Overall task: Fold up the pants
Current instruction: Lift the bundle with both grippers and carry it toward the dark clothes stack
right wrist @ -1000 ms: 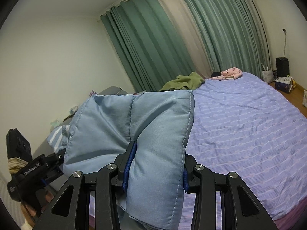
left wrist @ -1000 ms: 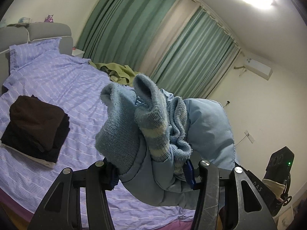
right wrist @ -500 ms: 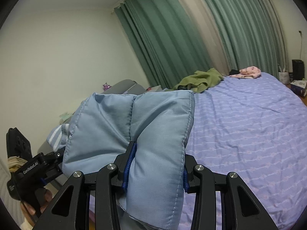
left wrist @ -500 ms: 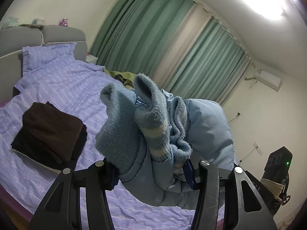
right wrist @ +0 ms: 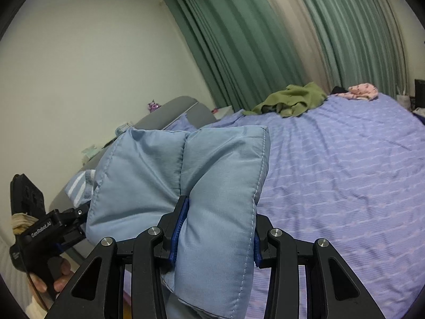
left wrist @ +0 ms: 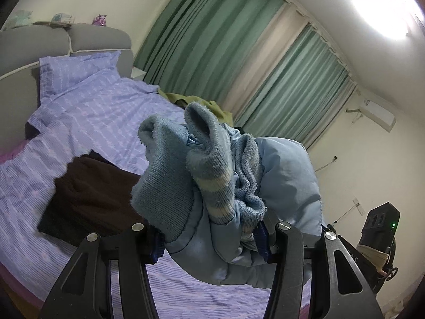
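The light blue padded pants point(left wrist: 287, 186) are held in the air above the bed by both grippers. My left gripper point(left wrist: 209, 242) is shut on the end with the knitted striped cuffs point(left wrist: 212, 186). My right gripper point(right wrist: 215, 228) is shut on the folded padded part of the pants point(right wrist: 220, 186). The left gripper also shows at the lower left of the right wrist view point(right wrist: 71, 226), and the right gripper at the far right of the left wrist view point(left wrist: 379, 226).
The bed has a purple striped sheet point(right wrist: 345, 172). A folded dark brown stack point(left wrist: 90, 194) lies on it below the left gripper. A green garment point(right wrist: 292, 101) and a pink one point(right wrist: 364, 91) lie by the green curtains. A grey headboard point(left wrist: 66, 40) stands at the left.
Both grippers have carried the pants toward the head of the bed. The brown stack now lies closer under the left gripper. Both grips are unchanged.
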Available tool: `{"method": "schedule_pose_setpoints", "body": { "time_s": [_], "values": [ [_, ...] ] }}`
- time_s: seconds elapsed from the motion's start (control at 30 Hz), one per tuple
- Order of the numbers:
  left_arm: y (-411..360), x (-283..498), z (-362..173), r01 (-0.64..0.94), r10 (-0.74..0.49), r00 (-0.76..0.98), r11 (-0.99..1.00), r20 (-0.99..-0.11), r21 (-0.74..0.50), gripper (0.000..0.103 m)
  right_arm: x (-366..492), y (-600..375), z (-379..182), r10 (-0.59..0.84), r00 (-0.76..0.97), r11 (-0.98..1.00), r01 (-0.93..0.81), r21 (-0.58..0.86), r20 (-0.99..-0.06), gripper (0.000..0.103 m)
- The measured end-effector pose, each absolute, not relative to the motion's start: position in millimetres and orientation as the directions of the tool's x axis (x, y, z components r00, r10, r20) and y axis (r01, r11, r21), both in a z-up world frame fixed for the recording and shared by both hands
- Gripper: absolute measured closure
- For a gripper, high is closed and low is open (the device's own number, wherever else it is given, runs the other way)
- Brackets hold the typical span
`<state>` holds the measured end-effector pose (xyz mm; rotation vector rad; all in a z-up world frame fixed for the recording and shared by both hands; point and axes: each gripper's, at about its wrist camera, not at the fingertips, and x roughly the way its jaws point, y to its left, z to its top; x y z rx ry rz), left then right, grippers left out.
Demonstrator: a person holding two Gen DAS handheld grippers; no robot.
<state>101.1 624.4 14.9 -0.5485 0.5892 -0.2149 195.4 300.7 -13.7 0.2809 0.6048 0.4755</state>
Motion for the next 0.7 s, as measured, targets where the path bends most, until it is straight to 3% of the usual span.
{"method": "schedule_pose_setpoints", "body": {
  "time_s": [0.37,0.7],
  "values": [
    [744.3,172.2,-20.4,0.032,-0.369,0.751,0.848,-0.547,-0.529,0.049,268.1,424.1,-37.5,0.545,0.657,0.837,-0.391,0.383,-0.521,0.063],
    [789.8,239.3,-83.9,-0.013,-0.379,0.671,0.853,-0.638,-0.521,0.049,323.4,481.7,-88.8,0.519,0.598,0.854,-0.356,0.378,-0.611,0.063]
  ]
}}
